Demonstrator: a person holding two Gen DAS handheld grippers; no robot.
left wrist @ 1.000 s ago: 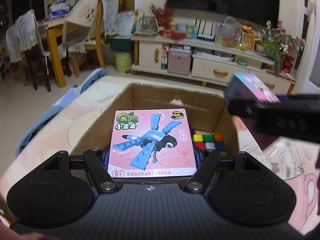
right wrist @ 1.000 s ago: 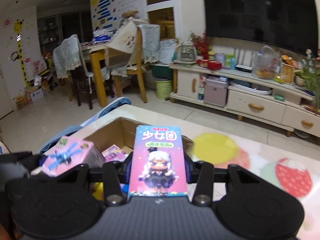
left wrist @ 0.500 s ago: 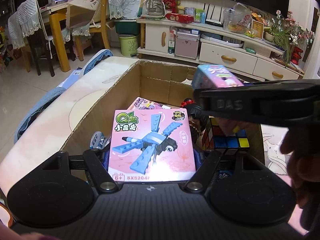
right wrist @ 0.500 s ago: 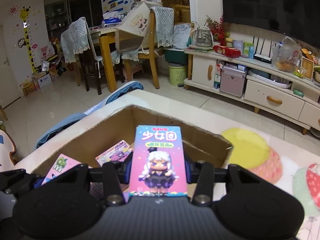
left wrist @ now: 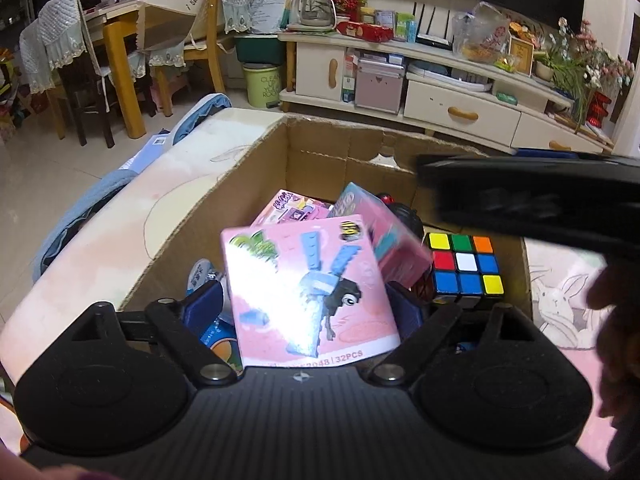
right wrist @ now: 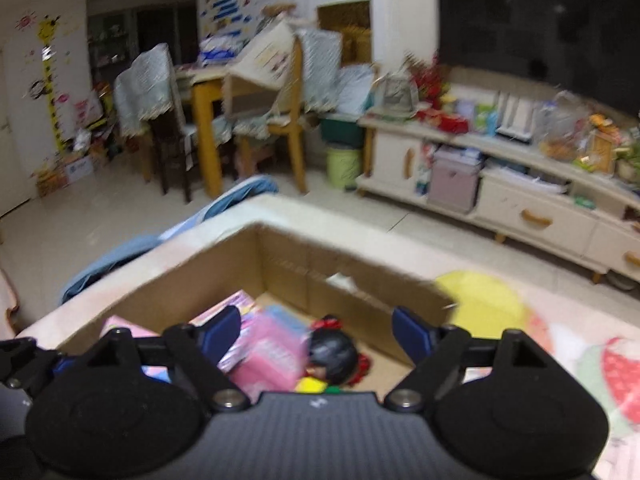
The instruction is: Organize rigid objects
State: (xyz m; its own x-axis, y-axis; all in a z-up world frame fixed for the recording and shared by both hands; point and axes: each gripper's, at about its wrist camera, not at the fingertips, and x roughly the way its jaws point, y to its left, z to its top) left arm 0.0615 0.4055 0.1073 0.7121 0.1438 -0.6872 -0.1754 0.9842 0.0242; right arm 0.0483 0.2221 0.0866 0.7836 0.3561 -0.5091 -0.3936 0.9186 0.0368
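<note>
The pink dragonfly box [left wrist: 308,292] tilts over the cardboard box [left wrist: 256,168], between the left gripper [left wrist: 302,304] fingers that have just spread and let go; right gripper [right wrist: 316,328] jaws have just parted too, empty. It looks light, stiff, glossy: best pinched across its flat side edges

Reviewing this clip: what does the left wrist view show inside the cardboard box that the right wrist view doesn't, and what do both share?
Only the left wrist view shows the puzzle cube at the box's right side, and the pink dragonfly brick box, tilted and blurred between the left hand-held gripper, whose jaws have just been opening. Only the right wrist view shows the yellow patch on the mat beyond the box, and the right hand-held gripper, jaws just opened, gripping nothing. Both show the cardboard box, the tipped pink carton and the dark-haired doll.
</note>
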